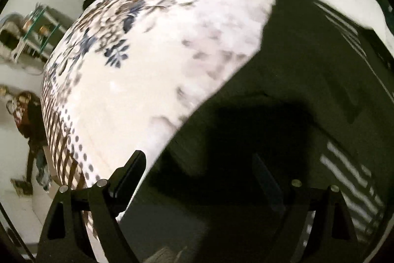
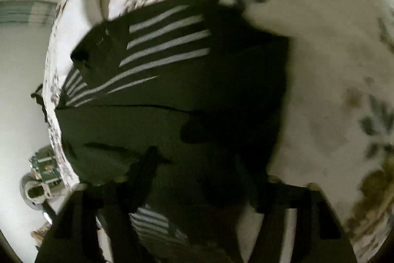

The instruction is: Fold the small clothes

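Dark striped garment [image 1: 283,95] spread on floral bedspread [image 1: 172,53] right under both tongs. Left tongs [image 1: 204,164] gaping, empty; right tongs [image 2: 194,159] half-closed (grip unclear, too blurry). Risk: pinching bedspread too.

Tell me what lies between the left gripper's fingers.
Left wrist view: the dark garment with white stripes fills the gap of the open left gripper, lying on the floral bedspread.
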A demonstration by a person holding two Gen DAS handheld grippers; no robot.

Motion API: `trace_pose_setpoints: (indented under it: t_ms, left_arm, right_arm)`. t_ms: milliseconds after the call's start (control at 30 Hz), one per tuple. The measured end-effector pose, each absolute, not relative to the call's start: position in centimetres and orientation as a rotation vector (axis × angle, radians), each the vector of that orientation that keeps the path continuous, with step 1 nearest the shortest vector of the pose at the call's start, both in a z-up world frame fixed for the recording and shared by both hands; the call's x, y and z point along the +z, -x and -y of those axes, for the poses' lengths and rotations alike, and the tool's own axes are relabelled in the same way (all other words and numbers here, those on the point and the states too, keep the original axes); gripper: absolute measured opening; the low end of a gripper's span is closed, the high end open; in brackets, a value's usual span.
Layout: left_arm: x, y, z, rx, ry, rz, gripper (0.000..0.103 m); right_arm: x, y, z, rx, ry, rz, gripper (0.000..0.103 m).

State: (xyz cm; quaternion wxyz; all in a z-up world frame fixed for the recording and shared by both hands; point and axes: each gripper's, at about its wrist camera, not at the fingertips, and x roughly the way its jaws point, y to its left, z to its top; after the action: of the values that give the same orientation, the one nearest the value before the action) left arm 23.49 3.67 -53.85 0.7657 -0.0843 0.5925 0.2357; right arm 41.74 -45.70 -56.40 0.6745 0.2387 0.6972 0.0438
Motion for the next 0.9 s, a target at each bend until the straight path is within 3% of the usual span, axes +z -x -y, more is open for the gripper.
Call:
trace_pose_setpoints:
  t_ms: [33,67,233,333,400,500,567,633,700,733,767,800,833,900]
  left_arm:
    - [-53.8,-23.7,-3.9,0.519,0.197,-1.279,0.088]
    - [-53.7,-24.2,-3.9,0.524,0.210,-1.274,0.088]
    - [-53.5,-25.9,-4.7,0.510,0.267,-1.243,0.088]
    - [-53.7,-27.4,-4.9,0.483,0.292,-1.232,0.088]
    - [-53.8,-28.2,-5.1,0.462,0.314,-1.224,0.088]
    - [-53.8,-29.5,-5.5,0.412,0.350,-1.180,0.088]
    - [-54.1,-30.5,-5.9,0.361,0.384,-1.152,0.088]
    - [-54.8,-31.5,-6.4,0.281,0.455,-1.135,0.088]
    - [-55.7,-32.1,-6.8,0.197,0.531,-1.114,0.086]
    - [-56.1,-32.4,-6.9,0.153,0.571,-1.100,0.072]
    - [-56.4,-32.5,-6.9,0.122,0.593,-1.091,0.040]
    - [-56.8,-32.8,-6.9,0.083,0.619,-1.088,0.027]
    - [-57.1,-32.9,-6.9,0.050,0.647,-1.084,0.020]
    - [-57.1,-32.9,-6.9,0.044,0.651,-1.056,0.015]
  right_arm:
    - [-56.4,-41.8,45.0,0.055,-0.460,-1.566,0.014]
    - [-55.9,-41.6,44.7,0.043,-0.433,-1.538,0.011]
    - [-52.5,-39.8,46.6,-0.065,-0.413,-1.442,0.009]
    - [-54.5,-39.6,46.5,-0.060,-0.364,-1.572,0.010]
    - [-55.7,-40.3,46.1,-0.070,-0.332,-1.689,0.016]
    - [-52.4,-42.0,45.4,-0.061,-0.343,-1.611,0.023]
    - [-49.5,-43.7,43.5,0.016,-0.375,-1.520,0.050]
    - [-48.4,-46.5,39.3,0.191,-0.406,-1.498,0.061]
    - [-48.8,-49.6,33.7,0.393,-0.408,-1.520,0.061]
    - [-49.4,-51.4,30.2,0.507,-0.402,-1.531,0.061]
    - [-49.8,-52.5,27.8,0.577,-0.391,-1.536,0.061]
    - [-50.7,-54.1,24.2,0.658,-0.363,-1.540,0.061]
    - [-51.7,-55.4,21.0,0.714,-0.337,-1.557,0.061]
    - [-53.9,-57.4,16.5,0.758,-0.315,-1.590,0.061]
